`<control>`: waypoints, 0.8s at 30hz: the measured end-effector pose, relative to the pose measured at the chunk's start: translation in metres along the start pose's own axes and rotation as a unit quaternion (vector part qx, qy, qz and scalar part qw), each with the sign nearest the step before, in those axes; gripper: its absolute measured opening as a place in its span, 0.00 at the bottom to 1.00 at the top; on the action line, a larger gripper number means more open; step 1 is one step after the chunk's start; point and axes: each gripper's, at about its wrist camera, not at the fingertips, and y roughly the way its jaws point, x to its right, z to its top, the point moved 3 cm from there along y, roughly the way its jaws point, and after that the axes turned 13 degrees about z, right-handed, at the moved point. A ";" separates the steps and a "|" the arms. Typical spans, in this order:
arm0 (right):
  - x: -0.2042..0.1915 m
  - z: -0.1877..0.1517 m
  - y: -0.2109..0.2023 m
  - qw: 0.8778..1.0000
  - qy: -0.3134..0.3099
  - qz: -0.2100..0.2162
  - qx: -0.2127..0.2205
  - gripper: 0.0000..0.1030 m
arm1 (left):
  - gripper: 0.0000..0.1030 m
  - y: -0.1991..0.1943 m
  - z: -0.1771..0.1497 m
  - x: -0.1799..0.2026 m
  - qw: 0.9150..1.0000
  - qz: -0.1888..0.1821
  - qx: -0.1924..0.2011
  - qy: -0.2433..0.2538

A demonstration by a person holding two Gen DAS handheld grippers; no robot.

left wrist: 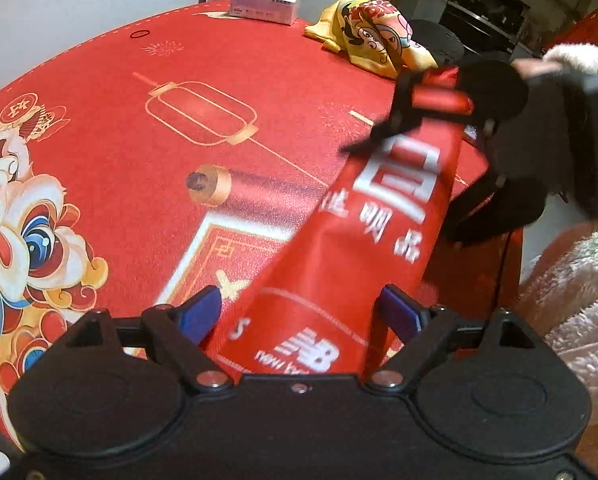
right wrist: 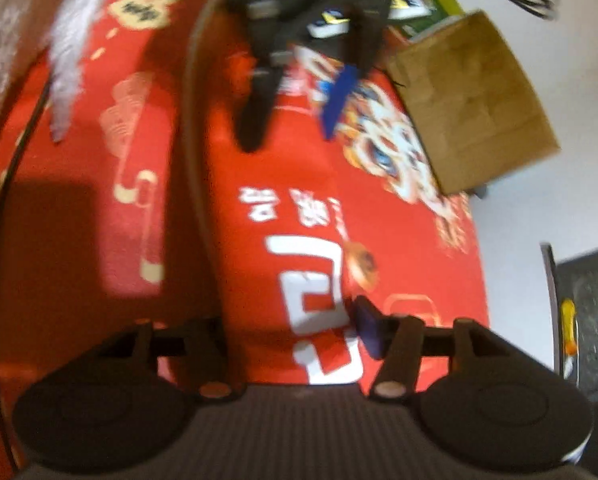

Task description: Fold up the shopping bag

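Note:
A red shopping bag [left wrist: 363, 240] with white lettering is stretched in a narrow strip above the red table between both grippers. My left gripper [left wrist: 299, 312] has its blue-padded fingers on either side of the bag's near end; the jaws look wide and the grip itself is hidden. My right gripper [left wrist: 427, 104] is seen across the table, shut on the bag's far end. In the blurred right wrist view the bag [right wrist: 299, 208] runs between my right gripper's fingers [right wrist: 291, 332] toward the left gripper [right wrist: 299, 100].
The table [left wrist: 179, 100] wears a red festive cloth with lantern and lion prints. A tissue box [left wrist: 265, 2] and a crumpled yellow printed bag [left wrist: 371, 32] lie at the far edge. A brown cardboard box [right wrist: 471, 100] stands near the lion print.

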 end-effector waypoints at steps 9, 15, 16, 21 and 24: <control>0.036 -0.038 -0.055 0.995 0.040 -0.085 -0.018 0.80 | 0.85 0.013 -0.004 0.012 0.998 0.054 0.018 -0.007; 0.045 -0.045 -0.055 0.987 0.027 -0.157 -0.026 0.91 | 0.84 0.020 -0.002 0.008 0.993 0.091 0.025 -0.066; 0.046 -0.046 -0.054 0.984 0.020 -0.176 -0.025 0.94 | 0.83 0.019 -0.003 0.005 0.991 0.098 0.025 -0.089; 0.058 -0.044 -0.055 0.967 0.053 -0.247 -0.006 0.99 | 0.88 0.016 -0.005 -0.008 0.976 0.144 0.022 -0.160; 0.083 -0.043 -0.062 0.954 0.177 -0.241 0.025 0.99 | 0.95 0.015 -0.005 -0.009 0.973 0.148 0.019 -0.174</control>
